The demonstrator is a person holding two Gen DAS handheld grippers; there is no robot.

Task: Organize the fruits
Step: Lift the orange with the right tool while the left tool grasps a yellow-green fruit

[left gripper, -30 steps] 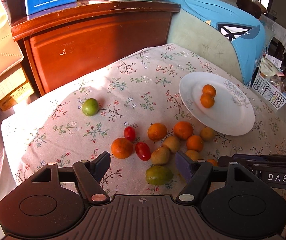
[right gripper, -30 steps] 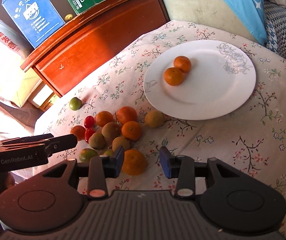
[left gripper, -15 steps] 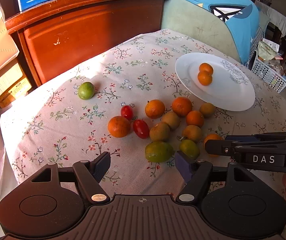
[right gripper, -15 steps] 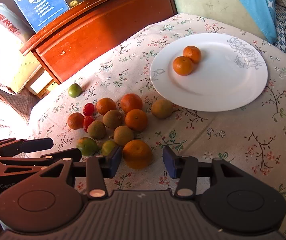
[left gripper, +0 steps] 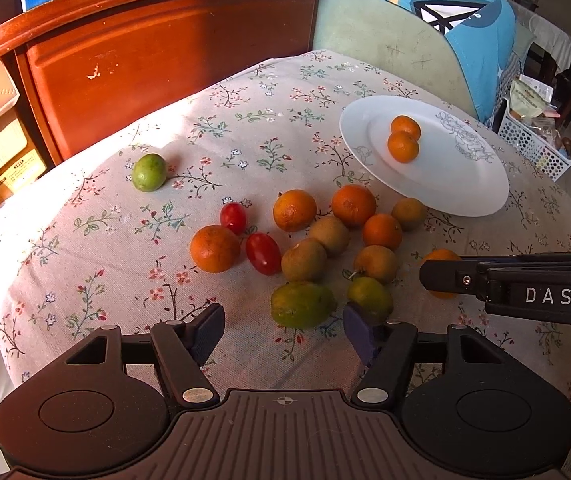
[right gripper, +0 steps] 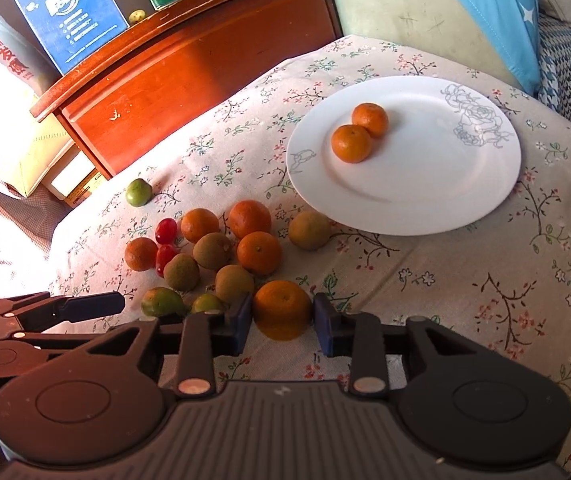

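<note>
Orange [right gripper: 282, 309] between right gripper [right gripper: 282, 326] fingers, spread, barely apart, left gripper [left gripper: 283, 326] released

"DAS" is printed on the right gripper [left gripper: 441, 276]; the box print is illegible

A lived-in home is shown: a table covered by a floral tablecloth [left gripper: 245, 128], a wooden cabinet [left gripper: 157, 40], a sofa [right gripper: 405, 20] with a blue cushion [right gripper: 493, 8], and stacked cartons [right gripper: 65, 12].

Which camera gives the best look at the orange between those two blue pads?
The right wrist view: the orange sits whole between the right tool's pads. In the left wrist view that tool's finger hides most of it.
</note>
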